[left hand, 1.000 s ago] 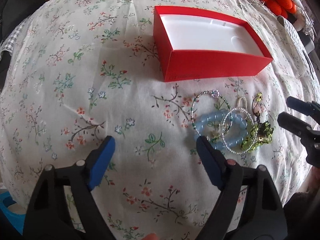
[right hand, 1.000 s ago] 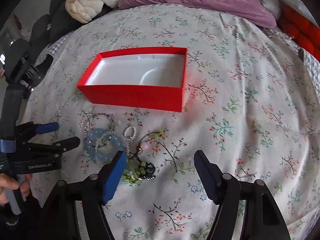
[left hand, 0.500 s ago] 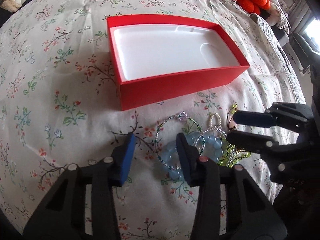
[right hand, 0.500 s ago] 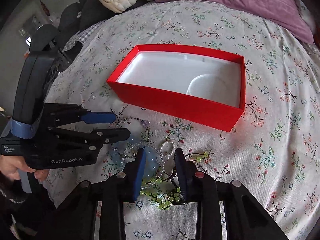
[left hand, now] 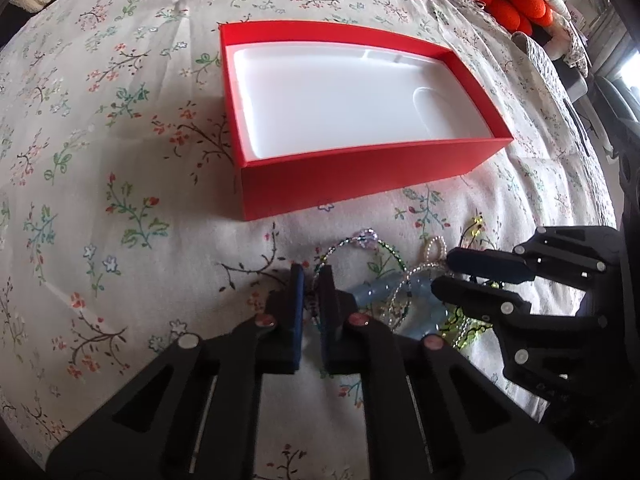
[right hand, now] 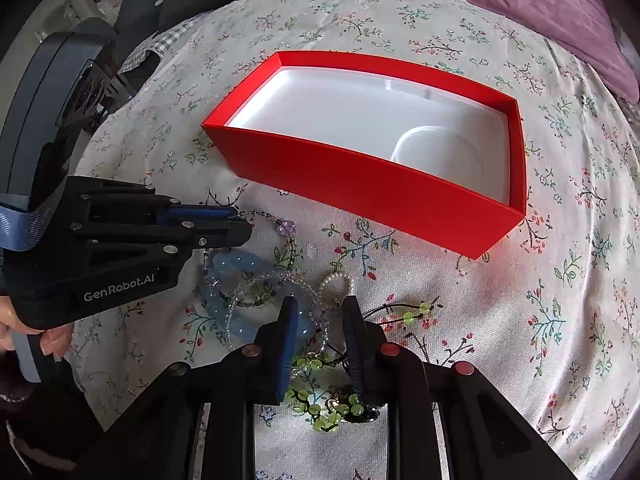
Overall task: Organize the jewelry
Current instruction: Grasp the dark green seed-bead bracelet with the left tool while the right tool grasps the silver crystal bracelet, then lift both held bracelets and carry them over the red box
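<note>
Only right view shows hand point(right hand: 24, 334); left tongs point(left hand: 311, 280) clenching green-beaded bracelet point(left hand: 360, 250); right tongs point(right hand: 320, 312) narrowing, ungripped

Your red box point(left hand: 360, 176) sits open on the floral cloth, its white liner bare. Just in front of it lies your tangled pile: a chunky pale-blue bead bracelet point(right hand: 236, 264), a thin green-and-purple beaded strand point(left hand: 360, 244), a small pearl loop point(right hand: 338, 280), and a lime-green beaded piece point(right hand: 320, 412).
</note>
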`<state>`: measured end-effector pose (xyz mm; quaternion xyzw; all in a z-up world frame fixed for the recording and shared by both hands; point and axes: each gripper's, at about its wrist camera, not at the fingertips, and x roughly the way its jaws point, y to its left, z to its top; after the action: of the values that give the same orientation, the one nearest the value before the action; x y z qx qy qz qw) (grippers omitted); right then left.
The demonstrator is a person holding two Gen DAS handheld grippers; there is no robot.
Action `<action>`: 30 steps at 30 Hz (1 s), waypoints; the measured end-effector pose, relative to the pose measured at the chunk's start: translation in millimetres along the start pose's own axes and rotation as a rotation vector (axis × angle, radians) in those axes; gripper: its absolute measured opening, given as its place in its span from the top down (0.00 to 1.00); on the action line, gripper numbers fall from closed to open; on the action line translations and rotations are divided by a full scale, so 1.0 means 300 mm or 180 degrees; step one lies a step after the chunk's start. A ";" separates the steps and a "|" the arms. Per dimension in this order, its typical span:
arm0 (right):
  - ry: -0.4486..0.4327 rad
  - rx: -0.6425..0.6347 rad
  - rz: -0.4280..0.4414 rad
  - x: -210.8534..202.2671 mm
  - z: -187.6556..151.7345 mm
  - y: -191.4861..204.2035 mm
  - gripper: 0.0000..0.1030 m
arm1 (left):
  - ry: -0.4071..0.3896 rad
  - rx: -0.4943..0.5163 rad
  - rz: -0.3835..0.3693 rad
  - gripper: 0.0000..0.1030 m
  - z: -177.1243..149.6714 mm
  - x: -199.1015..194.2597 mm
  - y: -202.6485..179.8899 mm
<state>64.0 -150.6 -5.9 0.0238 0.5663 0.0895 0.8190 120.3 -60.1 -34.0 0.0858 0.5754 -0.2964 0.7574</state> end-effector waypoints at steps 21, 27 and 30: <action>-0.0233 0.0078 -0.0105 -0.100 -0.023 0.010 0.95 | -0.0252 -0.0045 -0.0084 0.97 -0.027 -0.168 0.027; -0.0392 0.0118 -0.0077 -0.178 -0.026 -0.008 0.95 | -0.0386 -0.0112 -0.0125 0.97 -0.009 -0.226 0.036; -0.0339 0.0127 0.0061 -0.187 -0.028 -0.014 0.95 | -0.0446 -0.0152 -0.0144 0.97 -0.001 -0.244 0.032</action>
<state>37.6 -164.8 42.3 0.0503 0.5233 0.0846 0.8465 113.4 -26.5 31.4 0.0337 0.5297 -0.3048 0.7908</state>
